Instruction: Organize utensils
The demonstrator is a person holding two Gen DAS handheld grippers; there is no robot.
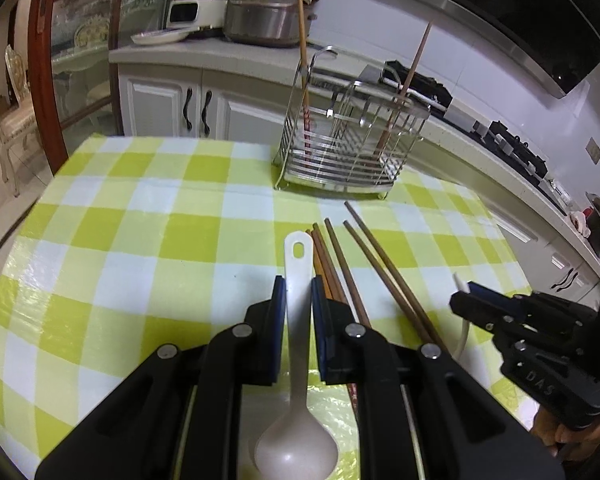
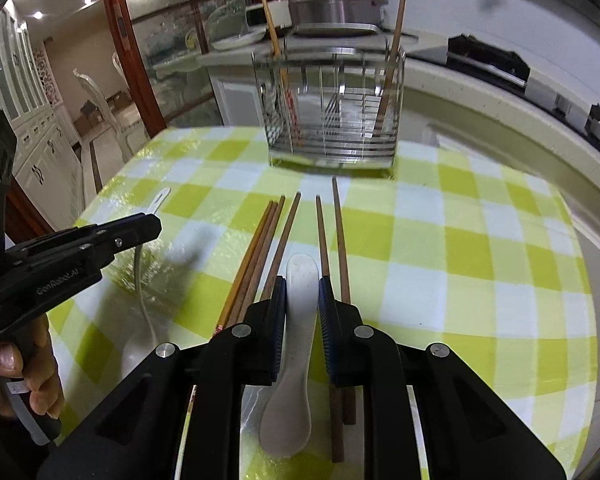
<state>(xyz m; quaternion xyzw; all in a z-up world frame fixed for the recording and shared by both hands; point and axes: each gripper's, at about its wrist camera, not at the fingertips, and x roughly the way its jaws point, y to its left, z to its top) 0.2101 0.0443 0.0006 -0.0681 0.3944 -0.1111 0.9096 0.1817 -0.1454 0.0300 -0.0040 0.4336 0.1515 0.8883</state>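
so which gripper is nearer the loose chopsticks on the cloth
Right. The right gripper, holding a white spoon, sits over the chopsticks, which flank it. The left gripper is off to their left.

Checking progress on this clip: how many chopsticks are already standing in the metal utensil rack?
2. One chopstick stands at the left end of the rack, and the other chopstick leans at its right end. The wires could hide a shorter piece.
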